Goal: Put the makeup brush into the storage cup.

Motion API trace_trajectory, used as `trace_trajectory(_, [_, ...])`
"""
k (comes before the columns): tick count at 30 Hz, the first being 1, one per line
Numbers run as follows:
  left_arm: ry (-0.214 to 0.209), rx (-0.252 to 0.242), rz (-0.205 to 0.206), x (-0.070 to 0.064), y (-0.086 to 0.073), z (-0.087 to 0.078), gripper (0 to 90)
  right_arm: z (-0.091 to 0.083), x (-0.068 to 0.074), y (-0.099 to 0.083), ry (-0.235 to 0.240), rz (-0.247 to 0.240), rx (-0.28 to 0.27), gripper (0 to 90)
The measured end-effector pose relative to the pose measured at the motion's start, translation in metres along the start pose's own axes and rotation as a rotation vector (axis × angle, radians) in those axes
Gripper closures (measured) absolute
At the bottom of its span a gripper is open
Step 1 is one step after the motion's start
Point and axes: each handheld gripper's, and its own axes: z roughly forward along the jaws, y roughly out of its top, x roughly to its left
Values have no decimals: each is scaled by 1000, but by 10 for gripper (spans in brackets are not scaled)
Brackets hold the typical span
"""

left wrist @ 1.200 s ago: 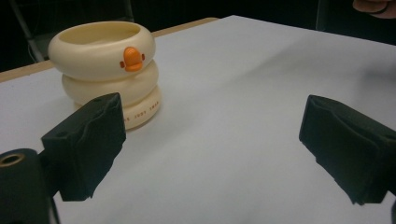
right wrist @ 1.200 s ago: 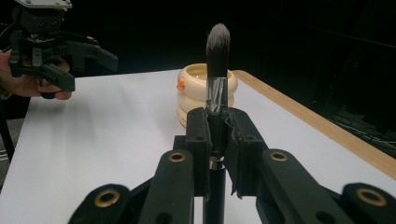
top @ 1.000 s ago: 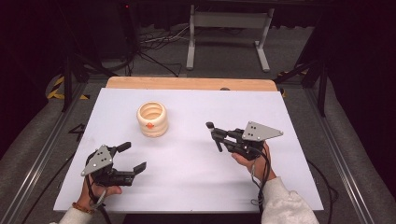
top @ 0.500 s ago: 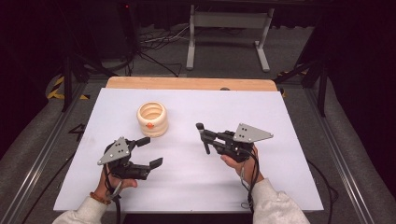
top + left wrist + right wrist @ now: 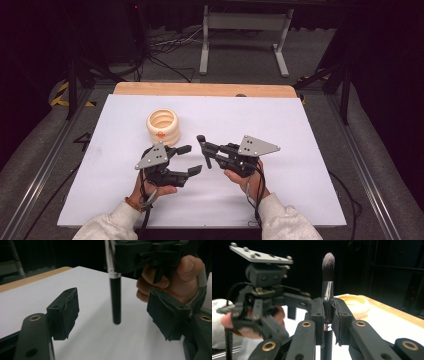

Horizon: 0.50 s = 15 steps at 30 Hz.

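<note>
High view: right gripper [image 5: 202,145] carries a brush [image 5: 203,148] upright above the white desk [image 5: 300,130], near a ribbed pot [image 5: 162,125]. Left gripper view: left gripper [image 5: 112,315], fingers apart, flanks the handle, probably for handover. Right gripper view: fingers clamped on the ferrule, bristles up.

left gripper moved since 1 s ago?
Yes. The left gripper has shifted right and toward the far edge, closer to the ridged cream holder, which stayed put.
</note>
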Motion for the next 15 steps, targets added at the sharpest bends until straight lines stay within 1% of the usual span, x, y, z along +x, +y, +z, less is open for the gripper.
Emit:
trace_trajectory(1, [4,1,2,-1,1,3,286,2,1,0,1,0,3,808])
trace_trajectory(2, [32,7,1,-2,1,6,304,3,2,-1,8,-3,4,808])
trace_trajectory(3, [58,6,-5,-1,1,7,345,3,3,-1,4,-6,5,808])
trace_trajectory(4, [58,-6,-24,1,0,8,355,4,3,-2,0,-4,1,808])
trace_trajectory(5, [43,-16,-41,3,-1,9,370,4,4,-3,0,1,-7,808])
trace_trajectory(6, [43,-16,-41,3,-1,9,405,4,4,-3,0,1,-7,808])
trace_trajectory(8, [35,-8,-51,5,-2,10,417,4,6,-3,-8,2,-14,807])
trace_trajectory(9, [31,-8,-46,5,-2,10,427,5,7,-4,-5,-1,-18,807])
trace_trajectory(11, [35,-3,-22,4,-1,10,523,7,8,-5,-8,3,-20,807])
trace_trajectory(13, [44,-3,12,2,0,9,602,7,9,-7,-6,12,-30,808])
trace_trajectory(15, [35,2,31,0,1,9,692,9,11,-8,0,10,-24,807])
